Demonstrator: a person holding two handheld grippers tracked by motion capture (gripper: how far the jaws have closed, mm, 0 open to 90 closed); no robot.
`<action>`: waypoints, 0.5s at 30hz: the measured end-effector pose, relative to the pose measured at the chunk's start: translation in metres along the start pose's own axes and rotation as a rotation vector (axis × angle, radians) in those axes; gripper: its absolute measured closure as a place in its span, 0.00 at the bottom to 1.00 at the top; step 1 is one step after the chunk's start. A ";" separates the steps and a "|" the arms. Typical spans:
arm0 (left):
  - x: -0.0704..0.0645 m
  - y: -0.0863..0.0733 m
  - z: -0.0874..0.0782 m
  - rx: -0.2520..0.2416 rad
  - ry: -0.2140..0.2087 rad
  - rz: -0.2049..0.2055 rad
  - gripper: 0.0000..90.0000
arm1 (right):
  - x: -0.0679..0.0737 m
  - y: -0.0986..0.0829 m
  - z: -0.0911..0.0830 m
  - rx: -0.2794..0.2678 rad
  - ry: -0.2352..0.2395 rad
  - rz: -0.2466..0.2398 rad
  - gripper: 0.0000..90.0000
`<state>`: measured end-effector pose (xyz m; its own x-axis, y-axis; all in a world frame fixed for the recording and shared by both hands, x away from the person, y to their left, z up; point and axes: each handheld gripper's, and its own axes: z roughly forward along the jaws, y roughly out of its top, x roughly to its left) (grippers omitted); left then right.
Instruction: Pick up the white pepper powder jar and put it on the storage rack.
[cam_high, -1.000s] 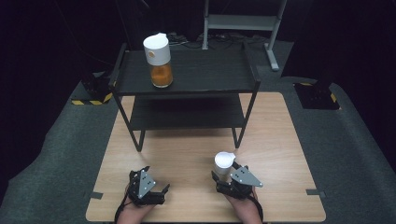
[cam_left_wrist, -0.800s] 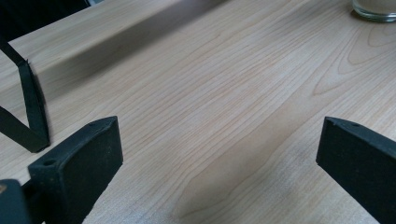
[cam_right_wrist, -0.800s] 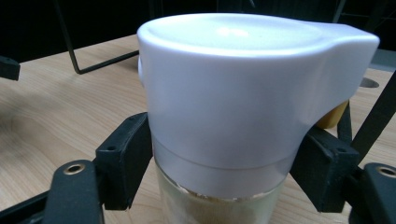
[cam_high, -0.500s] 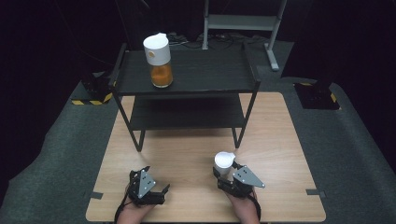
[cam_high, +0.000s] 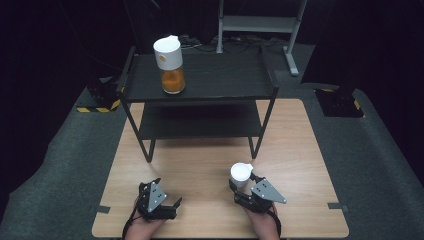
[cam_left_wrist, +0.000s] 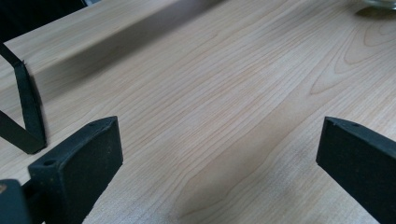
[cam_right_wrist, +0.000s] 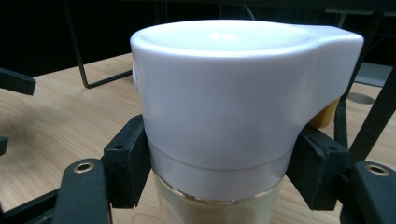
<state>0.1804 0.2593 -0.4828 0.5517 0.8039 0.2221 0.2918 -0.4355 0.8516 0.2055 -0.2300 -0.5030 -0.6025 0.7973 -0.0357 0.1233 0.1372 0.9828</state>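
A jar with a white spouted lid and pale contents stands near the front right of the wooden table. My right gripper is shut on it, one jaw pressed against each side just under the lid. To the front left, my left gripper rests low over the table. It is open, and only bare wood lies between its jaws. A second white-lidded jar with orange contents stands upright at the left of the rack's top shelf.
A black two-tier metal rack stands across the back half of the table, its legs planted mid-table. A rack leg shows to the left of the left gripper. Dark grey floor surrounds the table.
The right gripper and its jar have shifted very slightly toward the table's front edge. The left gripper has stayed put.
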 end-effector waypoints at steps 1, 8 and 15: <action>0.000 0.000 0.000 0.000 -0.001 0.000 0.01 | 0.000 0.001 -0.002 -0.003 0.001 -0.003 0.34; 0.001 -0.001 0.000 -0.003 -0.004 -0.003 0.01 | -0.005 0.003 -0.013 -0.020 0.008 -0.002 0.34; 0.003 -0.001 0.000 -0.005 -0.010 -0.006 0.01 | -0.009 0.010 -0.024 -0.050 0.018 0.000 0.34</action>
<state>0.1812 0.2619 -0.4828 0.5577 0.8025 0.2122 0.2914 -0.4287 0.8552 0.1934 -0.2497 -0.4888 -0.6168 0.7865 -0.0325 0.0838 0.1067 0.9907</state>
